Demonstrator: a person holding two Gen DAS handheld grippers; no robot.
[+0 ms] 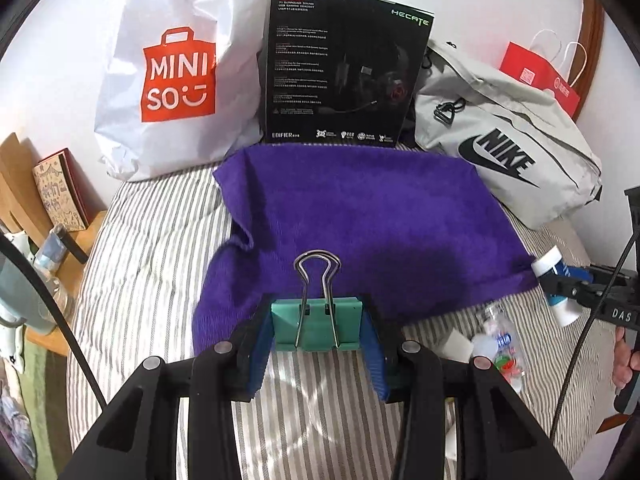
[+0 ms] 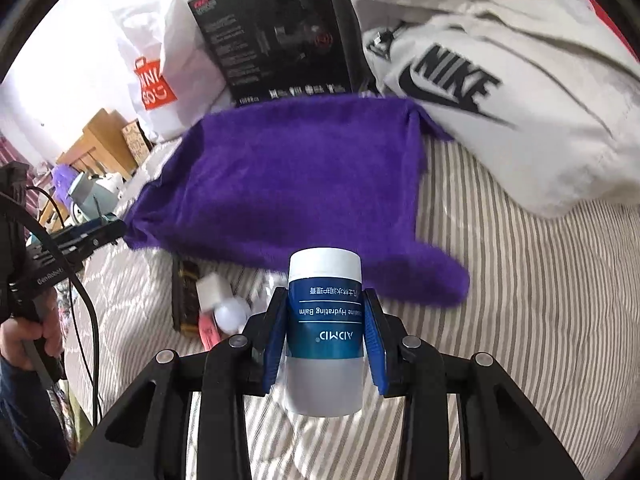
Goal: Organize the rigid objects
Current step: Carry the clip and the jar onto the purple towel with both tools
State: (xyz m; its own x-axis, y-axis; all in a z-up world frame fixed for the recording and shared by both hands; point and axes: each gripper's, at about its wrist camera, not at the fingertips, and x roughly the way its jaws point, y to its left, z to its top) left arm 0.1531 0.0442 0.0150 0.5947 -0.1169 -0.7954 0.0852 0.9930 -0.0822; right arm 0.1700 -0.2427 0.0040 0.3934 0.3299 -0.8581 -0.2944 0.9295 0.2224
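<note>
My left gripper is shut on a teal binder clip with silver wire handles, held above the striped bed near the front edge of a purple towel. My right gripper is shut on a white tube of hydrating balm with a blue label, cap pointing away, also above the bed in front of the purple towel. In the left wrist view the right gripper with the tube shows at the right edge. The left gripper's body shows at the left of the right wrist view.
Small items lie on the striped bedding: a clear bottle, a white block, a pink item, a white ball, a dark box. Behind the towel stand a white Miniso bag, a black headset box and a grey Nike bag.
</note>
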